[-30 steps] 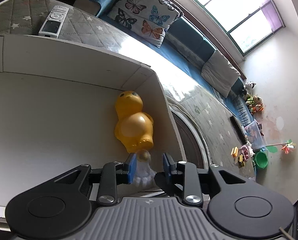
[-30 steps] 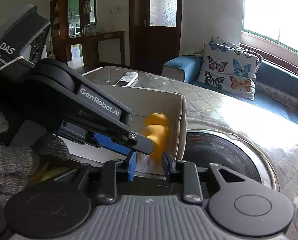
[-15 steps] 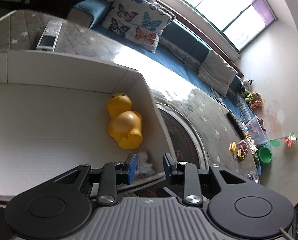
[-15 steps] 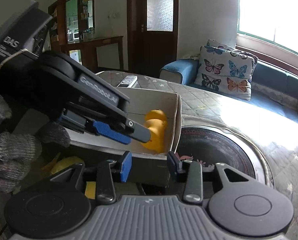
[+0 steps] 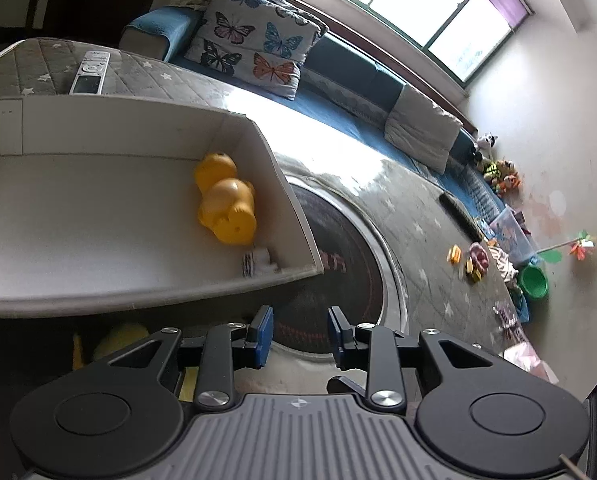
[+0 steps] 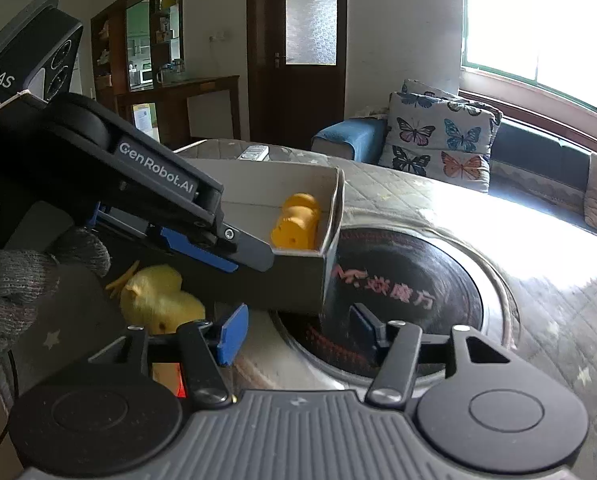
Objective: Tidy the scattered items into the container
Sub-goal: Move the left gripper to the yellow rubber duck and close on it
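Observation:
A white cardboard box (image 5: 98, 284) sits on the grey quilted table. Inside it lie an orange-yellow toy duck (image 5: 226, 204) and a small white toy (image 5: 258, 262) in the near right corner. The box (image 6: 298, 272) and duck (image 6: 296, 222) also show in the right wrist view. A pale yellow chick toy (image 6: 158, 300) lies on the table outside the box's near wall; part of it shows in the left wrist view (image 5: 118, 338). My left gripper (image 5: 300, 334) is open and empty, just outside the box. My right gripper (image 6: 298, 334) is open and empty, near the chick.
A round black hotplate (image 5: 338, 272) is set in the table right of the box. A remote (image 5: 90, 72) lies beyond the box. Small toys (image 5: 472, 262) lie at the table's far right. A sofa with a butterfly cushion (image 5: 254, 48) stands behind.
My left gripper let go of the small white toy in the box and drew back out over the near wall. My right gripper opened wider and pulled back too.

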Motion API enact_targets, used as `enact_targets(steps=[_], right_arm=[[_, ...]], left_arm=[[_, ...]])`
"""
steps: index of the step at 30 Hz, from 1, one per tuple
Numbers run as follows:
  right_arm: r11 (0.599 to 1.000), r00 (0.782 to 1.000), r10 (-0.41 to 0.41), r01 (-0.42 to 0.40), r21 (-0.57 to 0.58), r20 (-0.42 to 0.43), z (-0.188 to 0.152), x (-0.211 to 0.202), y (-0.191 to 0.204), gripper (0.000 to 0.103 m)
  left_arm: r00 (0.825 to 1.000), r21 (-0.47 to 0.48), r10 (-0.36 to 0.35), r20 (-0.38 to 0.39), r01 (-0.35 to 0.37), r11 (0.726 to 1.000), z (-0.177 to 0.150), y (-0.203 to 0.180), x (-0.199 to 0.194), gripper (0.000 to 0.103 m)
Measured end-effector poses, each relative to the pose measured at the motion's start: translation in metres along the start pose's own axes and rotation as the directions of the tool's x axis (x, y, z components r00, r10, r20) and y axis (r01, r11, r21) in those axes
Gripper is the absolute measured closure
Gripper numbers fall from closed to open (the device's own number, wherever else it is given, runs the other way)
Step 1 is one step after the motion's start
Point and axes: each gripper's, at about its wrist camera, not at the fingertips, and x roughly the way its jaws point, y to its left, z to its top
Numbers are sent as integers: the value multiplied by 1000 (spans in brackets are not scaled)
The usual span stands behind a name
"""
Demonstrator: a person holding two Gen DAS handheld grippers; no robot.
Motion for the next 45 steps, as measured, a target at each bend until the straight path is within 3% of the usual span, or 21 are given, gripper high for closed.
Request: enact_targets(steps=[8, 27, 40, 45], right_arm=[[1000, 1000, 10, -10, -9, -12, -22, -22, 5, 37], [992, 989, 101, -109, -69, -108, -47, -4, 25, 37], [979, 976, 162, -177, -98, -149, -65, -23, 44, 41], [984, 980, 142, -156, -88, -142, -66, -21, 45, 43]], left_arm=[[999, 7, 0, -45, 1, 1000, -24, -6, 3, 70], [994, 4, 38, -98, -38, 999, -45, -1, 11, 70], [994, 1, 37, -105, -37, 999, -51, -1, 8, 70], [994, 4, 41, -106, -41, 999, -51, -2, 9, 70]])
